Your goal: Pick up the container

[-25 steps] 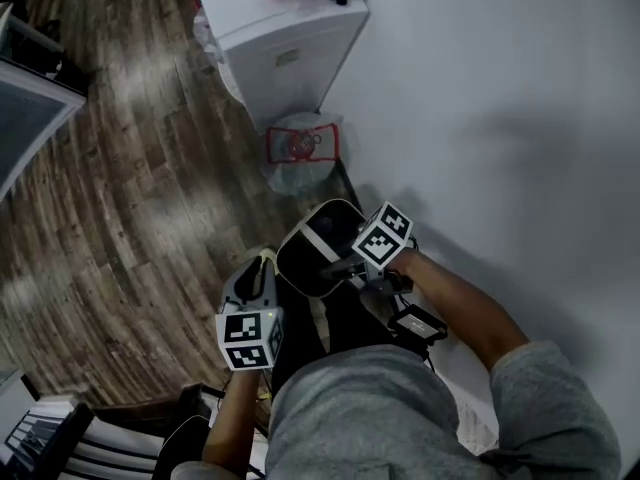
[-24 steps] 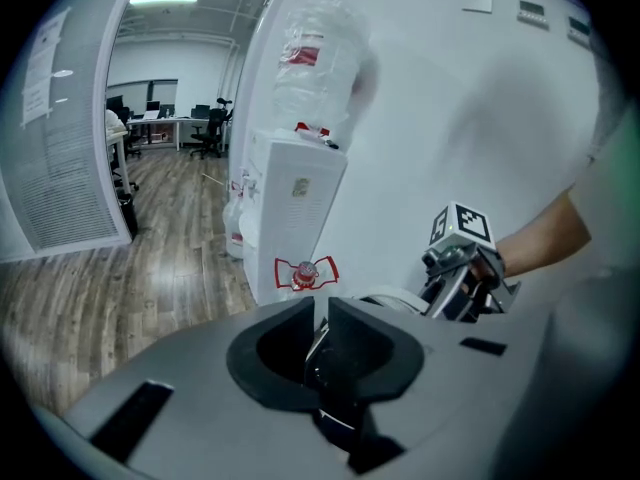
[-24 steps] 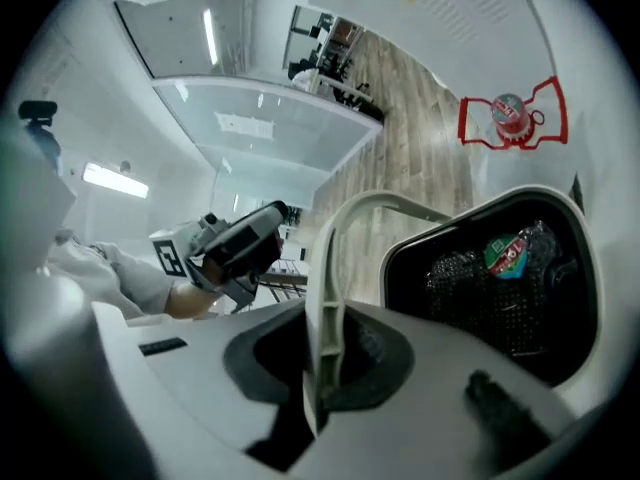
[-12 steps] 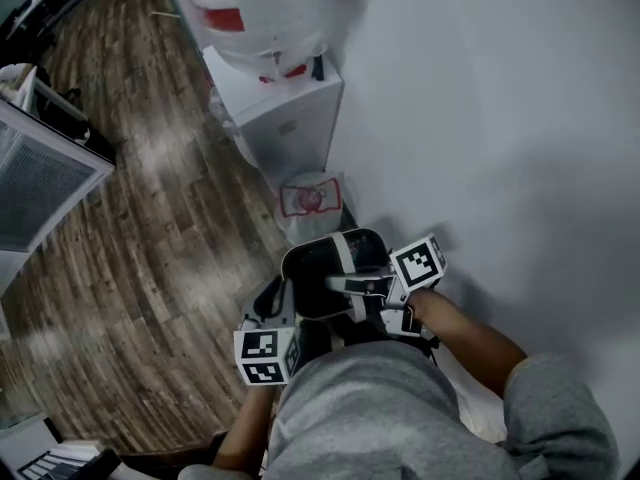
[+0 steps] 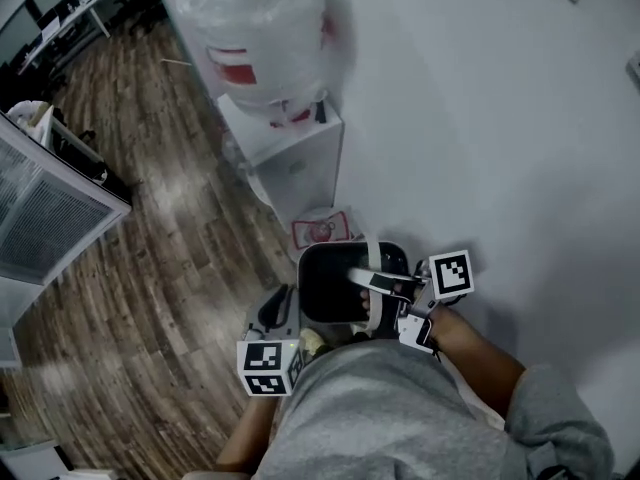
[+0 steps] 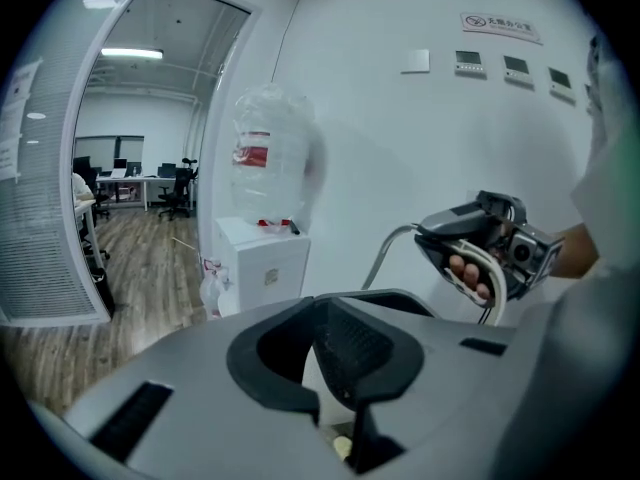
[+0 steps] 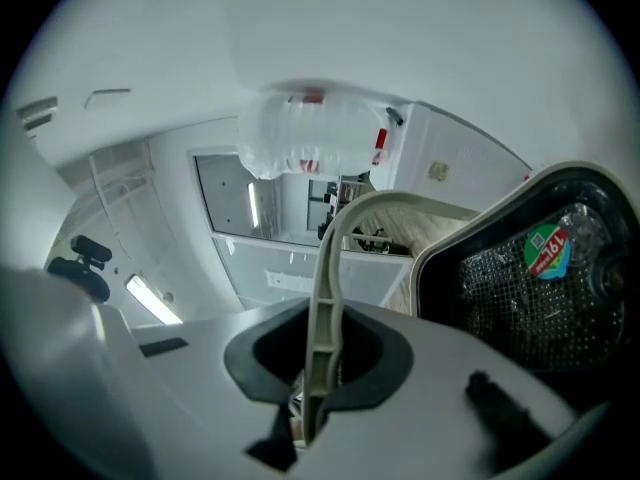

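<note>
**Right gripper** (image 5: 372, 280) (image 7: 318, 368): jaws closed on the pale handle (image 7: 328, 268) of the container (image 5: 330, 288) (image 7: 530, 268). The handle stands edge-on between the pads and arches up and over to the container's rim.

**Container:** black, open top. It hangs from the handle in front of the person's body, close beside the white wall (image 5: 500, 118). In the right gripper view its pale rim frames a dark meshed side with a round sticker.

**Left gripper** (image 5: 275, 310) (image 6: 345, 368): jaws together, nothing between them. It is held low, just left of the container and not touching it.

**Surroundings:** a white cabinet (image 5: 300, 158) (image 6: 262, 268) stands against the wall ahead, with a large clear water bottle (image 5: 255, 38) (image 6: 265, 158) on top. A plastic bag with red print (image 5: 322, 230) lies at the cabinet's foot, between the cabinet and the container.

**Clearance:** the wall closes off the right side. The wooden floor (image 5: 150, 268) lies open to the left, as far as a slatted panel (image 5: 50, 208) at the left edge.
</note>
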The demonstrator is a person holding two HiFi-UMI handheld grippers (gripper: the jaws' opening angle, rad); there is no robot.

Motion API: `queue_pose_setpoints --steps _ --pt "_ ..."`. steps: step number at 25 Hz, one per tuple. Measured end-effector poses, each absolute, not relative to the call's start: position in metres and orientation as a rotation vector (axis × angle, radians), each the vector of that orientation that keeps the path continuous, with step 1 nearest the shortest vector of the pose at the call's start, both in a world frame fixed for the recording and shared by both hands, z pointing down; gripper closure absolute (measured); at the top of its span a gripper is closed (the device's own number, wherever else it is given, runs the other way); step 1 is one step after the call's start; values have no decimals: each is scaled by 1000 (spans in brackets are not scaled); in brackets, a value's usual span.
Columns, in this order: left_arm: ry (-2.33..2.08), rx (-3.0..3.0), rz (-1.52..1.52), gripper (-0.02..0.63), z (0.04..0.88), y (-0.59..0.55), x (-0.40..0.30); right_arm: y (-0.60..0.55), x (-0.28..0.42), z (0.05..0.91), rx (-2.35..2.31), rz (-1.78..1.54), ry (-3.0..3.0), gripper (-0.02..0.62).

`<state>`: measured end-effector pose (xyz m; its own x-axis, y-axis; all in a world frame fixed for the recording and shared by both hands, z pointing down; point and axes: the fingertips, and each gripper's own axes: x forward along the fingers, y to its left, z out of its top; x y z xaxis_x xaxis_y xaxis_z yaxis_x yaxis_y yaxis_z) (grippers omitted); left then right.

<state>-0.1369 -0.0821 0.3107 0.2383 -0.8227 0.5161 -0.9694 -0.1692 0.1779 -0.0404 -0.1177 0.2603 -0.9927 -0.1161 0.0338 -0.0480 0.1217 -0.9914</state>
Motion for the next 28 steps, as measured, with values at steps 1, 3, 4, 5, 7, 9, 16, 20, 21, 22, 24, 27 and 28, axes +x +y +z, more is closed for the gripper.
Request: queue_pose_setpoints --steps 1,3,4,5,7,9,16,20,21,22,24,27,28 --pt "-1639 2059 415 552 308 -84 -137 -120 -37 256 -182 -2025 2298 560" --pt "-1637 2077 418 552 303 -87 -137 -122 -30 253 -218 -2003 2279 560" --pt "-1635 2086 424 552 301 -89 -136 -123 -26 253 -238 -1996 2274 559" --pt "-1635 2098 427 552 299 -91 -136 -124 -24 254 -258 -1989 2273 560" --pt "-1635 2117 426 552 294 -97 -135 -127 -19 258 -288 -1976 2278 559" --pt "-1634 2123 427 552 295 -101 -134 -131 -15 262 -316 -1968 2279 560" --pt "-1616 2113 431 552 300 -102 -125 -138 0 257 -345 -1941 2220 560" --pt "-1614 2123 432 552 298 -109 -121 -144 4 259 -356 -1925 2208 560" --pt "-1616 2123 432 552 297 -110 -120 -145 4 259 -355 -1928 2201 560" --pt "-1620 2123 432 552 297 -110 -120 -144 4 259 -351 -1931 2193 560" --pt "-1632 2119 432 552 296 -111 -121 -144 4 257 -334 -1935 2178 559" --pt "-1648 2106 432 552 296 -108 -122 -141 1 254 -305 -1933 2176 560" --pt "-1651 2103 431 552 295 -107 -122 -140 0 253 -296 -1931 2183 560"
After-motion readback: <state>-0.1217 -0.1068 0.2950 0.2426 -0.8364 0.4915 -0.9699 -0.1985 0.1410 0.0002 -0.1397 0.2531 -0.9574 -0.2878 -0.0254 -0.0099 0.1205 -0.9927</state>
